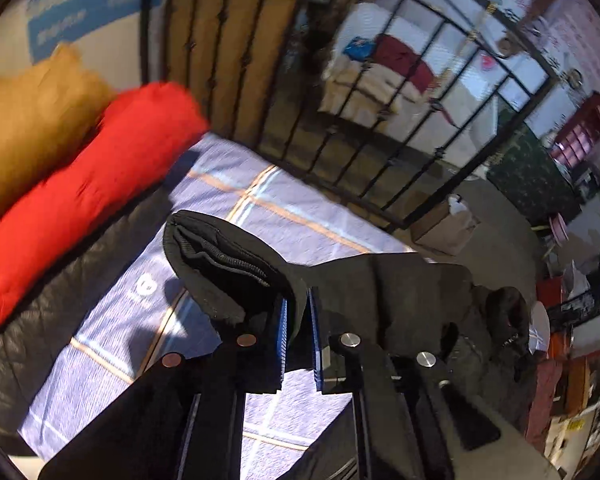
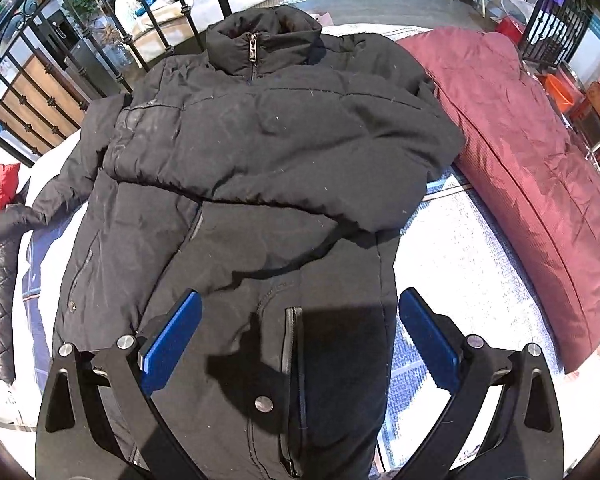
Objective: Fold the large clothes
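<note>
A large black padded jacket lies front up on the bed, collar at the far end and one sleeve folded across its chest. My right gripper hovers open over the jacket's lower front, with a zipped pocket between its blue pads and neither pad touching it. In the left wrist view my left gripper is shut on a fold of the jacket's other sleeve. That sleeve is lifted off the sheet, and its ribbed cuff sticks out past the pads.
A maroon padded coat lies to the right of the jacket. Red and mustard padded items and a black quilted one lie along the left. A black iron bed rail borders the checked sheet.
</note>
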